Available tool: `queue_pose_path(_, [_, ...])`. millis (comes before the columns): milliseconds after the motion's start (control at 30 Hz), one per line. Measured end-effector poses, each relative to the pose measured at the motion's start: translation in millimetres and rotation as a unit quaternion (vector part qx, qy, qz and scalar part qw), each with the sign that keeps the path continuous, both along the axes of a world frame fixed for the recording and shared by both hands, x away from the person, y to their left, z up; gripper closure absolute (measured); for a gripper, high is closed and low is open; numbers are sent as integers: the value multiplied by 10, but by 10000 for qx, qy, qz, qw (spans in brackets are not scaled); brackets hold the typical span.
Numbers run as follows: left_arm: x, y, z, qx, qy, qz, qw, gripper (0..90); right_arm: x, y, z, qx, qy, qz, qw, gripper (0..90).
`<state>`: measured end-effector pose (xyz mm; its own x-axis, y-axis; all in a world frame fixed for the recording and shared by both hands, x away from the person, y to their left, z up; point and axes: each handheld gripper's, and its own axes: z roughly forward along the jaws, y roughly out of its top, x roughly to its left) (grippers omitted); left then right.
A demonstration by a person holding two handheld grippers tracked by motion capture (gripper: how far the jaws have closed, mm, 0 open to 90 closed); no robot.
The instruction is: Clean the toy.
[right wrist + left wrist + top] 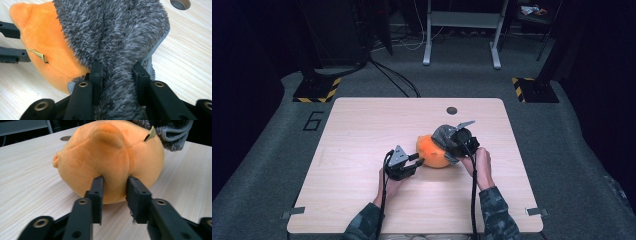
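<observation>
orange plush (432,151): long axis left-right | left claw (419,160): pinching its near end | right claw (451,150): gripping grey cover (445,135)

Overhead light is falling on the table (362,125), leaving the room's edges sinking into near-black vignette. The high view is looking soft and grainy. Short shadows are pooling under the orange plush (110,157). The gripper views are rendering the near jaws slightly blurred; grey fleece (112,37) is staying sharp. No glare is showing.
</observation>
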<state>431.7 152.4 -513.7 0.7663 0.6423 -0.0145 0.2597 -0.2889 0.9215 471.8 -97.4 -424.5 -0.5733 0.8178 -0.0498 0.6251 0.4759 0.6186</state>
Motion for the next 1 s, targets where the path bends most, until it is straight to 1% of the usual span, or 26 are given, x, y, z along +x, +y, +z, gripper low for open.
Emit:
queue_pose_path(33, [7, -4, 1, 101, -43, 35, 9999, 598, 14, -2, 4, -31, 34, -10, 10000, 678])
queue_pose_path(67, [5, -18, -3, 125, -29, 58, 9999, 578, 28, -4, 5, -54, 48, -33, 10000, 677])
queue_pose_path(133, [11, -30, -5, 231, -91, 133, 9996, 547, 56, -15, 9, -42, 94, -6, 9999, 677])
queue_pose_path(167, [14, -39, -8, 230, -123, 185, 9995, 528, 65, -14, 7, -14, 93, -22, 10000, 677])
queue_pose_path(200, [19, -47, -7, 277, -166, 176, 9993, 521, 75, -17, 10, -50, 110, -24, 9999, 678])
queue_pose_path(300, [30, -89, -6, 397, -283, 216, 9986, 514, 93, -10, 4, -24, 116, -34, 9999, 677])
queue_pose_path(333, [31, -98, -3, 429, -288, 225, 9984, 513, 98, -10, 4, -54, 113, -44, 9999, 677])
queue_pose_path(367, [36, -107, -6, 410, -300, 222, 9985, 517, 99, -11, 6, -53, 127, -45, 9999, 677])
queue_pose_path(400, [38, -114, -9, 421, -306, 225, 9984, 533, 102, -16, 8, -89, 146, -42, 9998, 677])
queue_pose_path(433, [40, -118, -11, 455, -309, 200, 9983, 546, 106, -18, 1, -55, 138, -34, 9999, 677])
queue_pose_path(500, [41, -128, -16, 459, -317, 150, 9983, 606, 106, -22, -5, -20, 129, -36, 9999, 677])
queue_pose_path(567, [41, -132, -15, 428, -318, 120, 9985, 696, 98, -21, -9, -2, 106, -49, 9999, 677])
queue_pose_path(600, [40, -130, -12, 403, -311, 93, 9987, 726, 95, -23, -5, -40, 111, -49, 9999, 677])
queue_pose_path(700, [31, -126, 7, 363, -294, 92, 9989, 814, 85, -47, -3, 39, 70, -52, 10000, 676])
queue_pose_path(733, [24, -128, 21, 337, -292, 104, 9989, 827, 78, -55, 1, 67, 67, -61, 9999, 676])
queue_pose_path(767, [11, -134, 36, 334, -262, 80, 9991, 836, 67, -67, 8, 95, 17, -91, 9999, 676])
queue_pose_path(833, [-7, -142, 55, 362, -273, 54, 9990, 840, 32, -94, 42, 125, -46, -113, 9998, 676])
queue_pose_path(867, [-14, -143, 61, 339, -232, 36, 9991, 841, 12, -108, 64, 104, -65, -114, 9999, 675])
queue_pose_path(900, [-19, -144, 64, 294, -219, 41, 9993, 843, -13, -115, 80, 134, -104, -145, 9998, 675])
queue_pose_path(933, [-24, -140, 71, 264, -180, 30, 9995, 844, -32, -131, 99, 134, -145, -117, 9997, 675])
queue_pose_path(967, [-34, -134, 78, 200, -115, 16, 9997, 845, -59, -136, 118, 177, -166, -148, 9996, 675])
queue_pose_path(1000, [-40, -121, 87, 151, -73, -2, 9999, 845, -83, -144, 140, 210, -216, -121, 9995, 675])
